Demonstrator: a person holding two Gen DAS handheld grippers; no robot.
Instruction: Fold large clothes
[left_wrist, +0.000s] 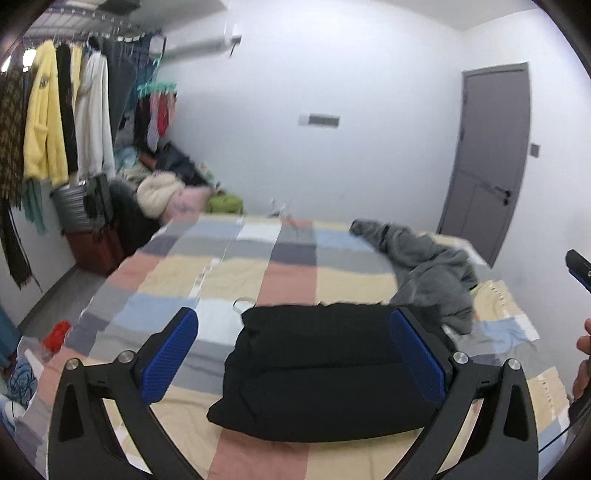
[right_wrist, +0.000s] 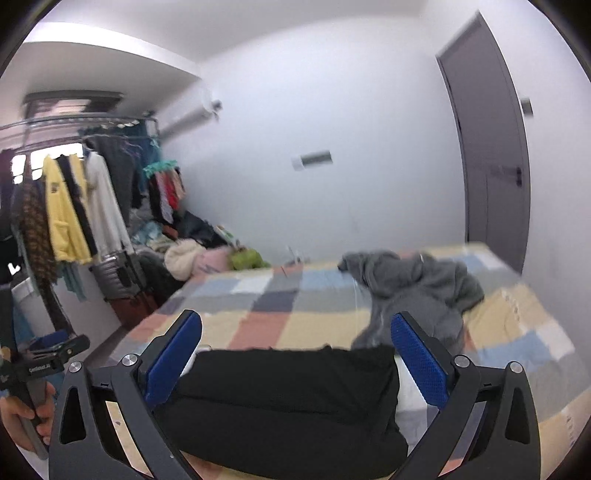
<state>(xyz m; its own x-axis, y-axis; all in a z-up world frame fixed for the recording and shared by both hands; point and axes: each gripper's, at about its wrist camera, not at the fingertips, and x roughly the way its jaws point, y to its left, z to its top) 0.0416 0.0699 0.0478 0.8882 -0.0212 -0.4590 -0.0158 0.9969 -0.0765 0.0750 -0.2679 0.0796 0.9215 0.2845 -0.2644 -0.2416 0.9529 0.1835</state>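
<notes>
Black garment (left_wrist: 317, 373): folded, lies on the bed (left_wrist: 291, 273).
Left tongs (left_wrist: 295, 354): wide open, empty.
Right tongs (right_wrist: 297, 360): wide open, empty.
Next: probably the grey hoodie (left_wrist: 424, 266) beyond the black garment; pinch its edges, spread flat.

A checked bedspread (left_wrist: 229, 273) carries a folded black garment (left_wrist: 317, 373) and a crumpled grey garment (left_wrist: 432, 266).

My left claw (left_wrist: 293, 354) is spread wide, blue pads (left_wrist: 168, 360) parted, gripping nothing. My right claw (right_wrist: 297, 358) is likewise spread wide and unloaded. Both point forward, level.
</notes>
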